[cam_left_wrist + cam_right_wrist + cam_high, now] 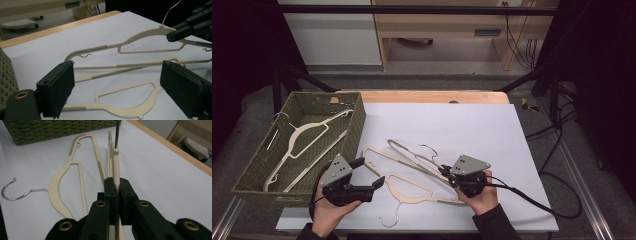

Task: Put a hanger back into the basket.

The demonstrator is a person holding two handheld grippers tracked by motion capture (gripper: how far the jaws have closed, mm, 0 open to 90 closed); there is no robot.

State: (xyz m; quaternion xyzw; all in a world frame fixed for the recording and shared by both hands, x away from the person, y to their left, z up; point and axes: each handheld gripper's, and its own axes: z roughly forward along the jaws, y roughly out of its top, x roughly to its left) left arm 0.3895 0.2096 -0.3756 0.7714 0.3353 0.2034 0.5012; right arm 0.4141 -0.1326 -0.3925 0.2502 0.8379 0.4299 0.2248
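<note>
From the high view, I hold the right gripper [447,172] clamped on the upper hanger [414,159], which lies across the white table sheet [462,130] near its front edge, while my left gripper [368,172] hangs with its jaws apart just left of the lower hanger [412,190]. The green woven basket [357,125] at the left already contains one hanger [307,145], so I judge the step is to carry this one there; I should lift it high enough that it clears the basket wall and does not drag the lower hanger with it. In the left gripper view, my jaws stand wide apart around nothing, above the lower hanger [120,100], and the upper hanger [140,40] is beyond, cream plastic with ribbed grey strips on the shoulders. In the right gripper view, the jaws are pressed together on the thin cream arm of the upper hanger [115,167], seen edge-on; the grip looks narrow, so I would move slowly. The lower hanger [60,187] lies flat at the left, with its metal hook [15,191].
</note>
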